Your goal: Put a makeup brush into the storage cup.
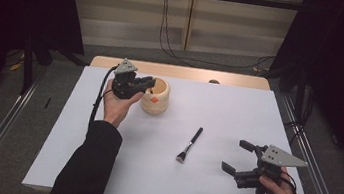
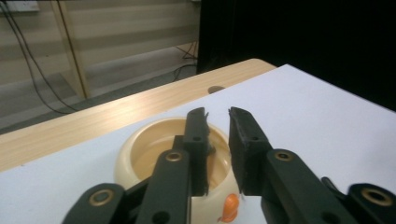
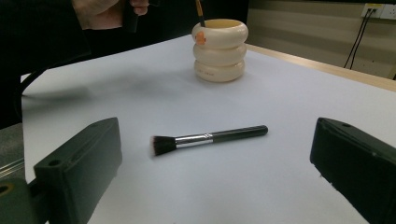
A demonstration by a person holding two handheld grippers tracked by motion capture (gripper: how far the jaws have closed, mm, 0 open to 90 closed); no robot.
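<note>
— Brush holder, the cream ringed pot with an orange mark, stands at the far left part of the white desk, upright. See it?

— Yes. The left tongs hang right over its rim, held up in the person's left hand. In the left gripper view the jaws sit nearly together with a thin gap between them, above the pot's open mouth.

— Are they grasping anything?

— I cannot tell from there. The right gripper view shows a thin dark stick with an orange band rising out of the pot toward that hand, but the grip itself is cut off at the top edge.

— And further right?

— A makeup brush lies flat on the desk about mid-way, black handle pointing away, bristles toward the near edge, well apart from the pot.

— Then the right tongs?

— The right tongs are near the front right corner, jaws spread wide, holding nothing. From their own camera the brush lies between and beyond the two jaws, untouched.
</note>
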